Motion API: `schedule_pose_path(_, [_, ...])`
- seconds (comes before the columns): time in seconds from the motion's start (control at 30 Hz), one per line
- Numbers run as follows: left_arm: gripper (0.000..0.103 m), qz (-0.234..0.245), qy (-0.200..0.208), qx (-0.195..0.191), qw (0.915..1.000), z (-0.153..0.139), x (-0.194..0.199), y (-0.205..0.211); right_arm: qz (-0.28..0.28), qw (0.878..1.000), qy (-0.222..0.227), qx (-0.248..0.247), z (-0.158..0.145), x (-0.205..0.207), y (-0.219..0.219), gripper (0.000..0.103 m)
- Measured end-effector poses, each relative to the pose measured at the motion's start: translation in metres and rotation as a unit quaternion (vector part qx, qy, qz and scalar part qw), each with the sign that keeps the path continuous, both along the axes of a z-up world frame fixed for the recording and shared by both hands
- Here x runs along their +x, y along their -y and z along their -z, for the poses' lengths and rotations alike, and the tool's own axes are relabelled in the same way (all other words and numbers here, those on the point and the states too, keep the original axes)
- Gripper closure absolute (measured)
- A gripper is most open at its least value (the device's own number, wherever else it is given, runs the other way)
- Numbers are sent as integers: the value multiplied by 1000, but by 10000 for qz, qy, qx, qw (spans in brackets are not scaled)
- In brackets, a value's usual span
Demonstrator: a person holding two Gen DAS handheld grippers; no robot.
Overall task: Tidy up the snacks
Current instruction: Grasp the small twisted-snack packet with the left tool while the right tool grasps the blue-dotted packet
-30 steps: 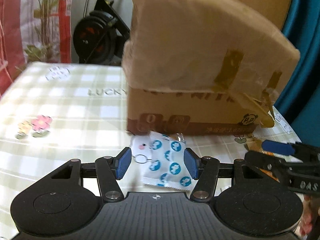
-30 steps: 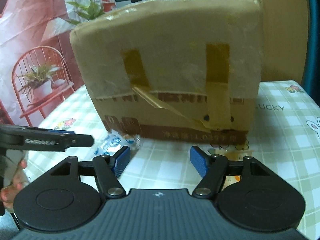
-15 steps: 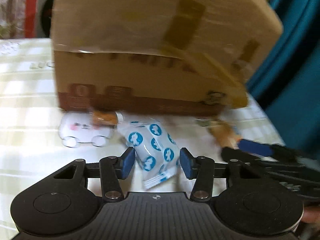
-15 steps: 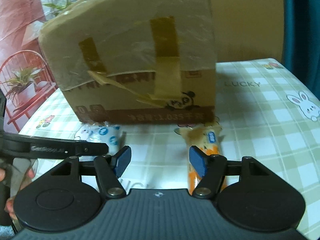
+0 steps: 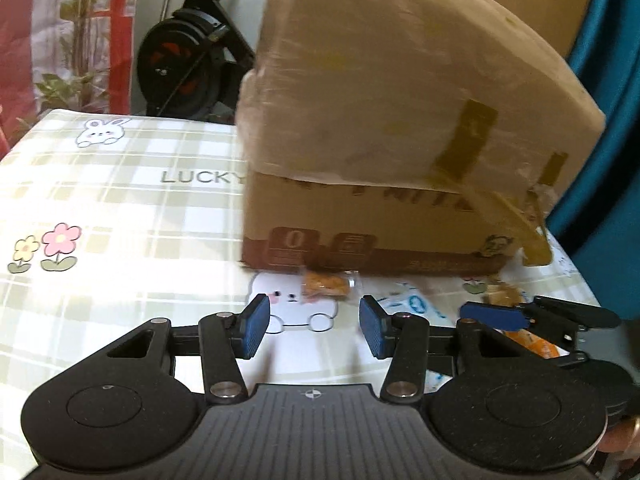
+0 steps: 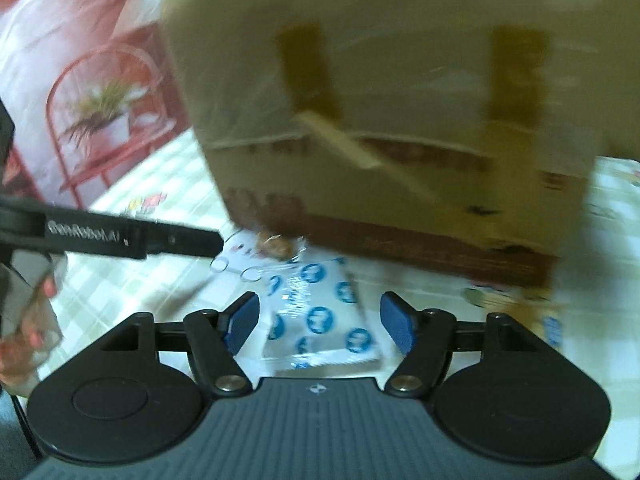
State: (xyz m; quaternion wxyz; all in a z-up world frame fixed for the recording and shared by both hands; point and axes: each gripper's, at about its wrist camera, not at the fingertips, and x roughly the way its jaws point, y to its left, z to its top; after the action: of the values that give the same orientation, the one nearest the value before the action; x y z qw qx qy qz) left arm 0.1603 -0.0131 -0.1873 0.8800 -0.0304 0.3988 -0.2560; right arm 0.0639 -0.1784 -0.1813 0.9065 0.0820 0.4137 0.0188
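A white snack packet with blue round marks (image 6: 320,320) lies flat on the table between the open fingers of my right gripper (image 6: 322,322); it also shows partly in the left wrist view (image 5: 416,305). A small clear-wrapped orange snack (image 5: 326,283) lies against the foot of the taped cardboard box (image 5: 400,152), just ahead of my open, empty left gripper (image 5: 310,331); it also shows in the right wrist view (image 6: 276,245). An orange snack packet (image 5: 528,340) lies under the right gripper's fingers (image 5: 492,316). The left gripper's finger (image 6: 132,236) crosses the right wrist view at the left.
The table has a checked cloth with rabbit and flower prints (image 5: 100,216). The big cardboard box (image 6: 400,120) fills the far side. An exercise bike (image 5: 188,60) stands behind the table. A teal curtain (image 5: 608,80) hangs at the right.
My left gripper has let the blue-and-white packet go and swung left toward the small orange snack. My right gripper has moved left from the orange packet to straddle the blue-and-white packet.
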Motion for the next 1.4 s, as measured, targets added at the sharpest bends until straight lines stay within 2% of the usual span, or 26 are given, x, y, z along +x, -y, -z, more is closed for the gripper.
schedule_pose_path(0.13, [51,-36,-43,132,9999,4,3,2,16,9997,-223,-47,15,18,-5,36])
schedule_pose_path(0.17, [50,-34,-59,167,9998,5,5,5,63,9996,-272,-17,17,19,-3,49])
schedule_pose_path(0.27, [48,-26,-86,244,9997,7,12,9,66,9997,-239,40,17,8,5,55])
schedule_pose_path(0.37, [44,-87,-89,315,9994,11,16,18,293,9990,-189,-281,11,-6,8,55])
schedule_pose_path(0.5, [44,-210,-95,375,9990,17,22,36,759,9968,-203,-146,12,-20,25,55])
schedule_pose_path(0.73, [42,-265,26,606,9978,23,29,63,815,9965,-202,-43,11,-23,31,55])
schedule_pose_path(0.87, [33,-208,192,775,9966,28,29,73,818,9965,-181,0,12,-24,34,55])
schedule_pose_path(0.9, [34,-155,260,903,9955,29,26,78,823,9965,-176,10,12,-24,34,55])
schedule_pose_path(0.93, [40,-116,345,1056,9937,30,23,81,829,9964,-167,21,12,-26,35,55])
schedule_pose_path(0.97, [52,-87,438,1186,9919,30,19,82,837,9964,-157,29,11,-28,36,55])
schedule_pose_path(1.17, [55,121,409,1058,9935,27,-4,65,884,9960,-118,62,10,-37,35,55])
schedule_pose_path(1.4, [55,-113,319,868,9957,23,-32,34,886,9959,-141,97,5,-48,30,55])
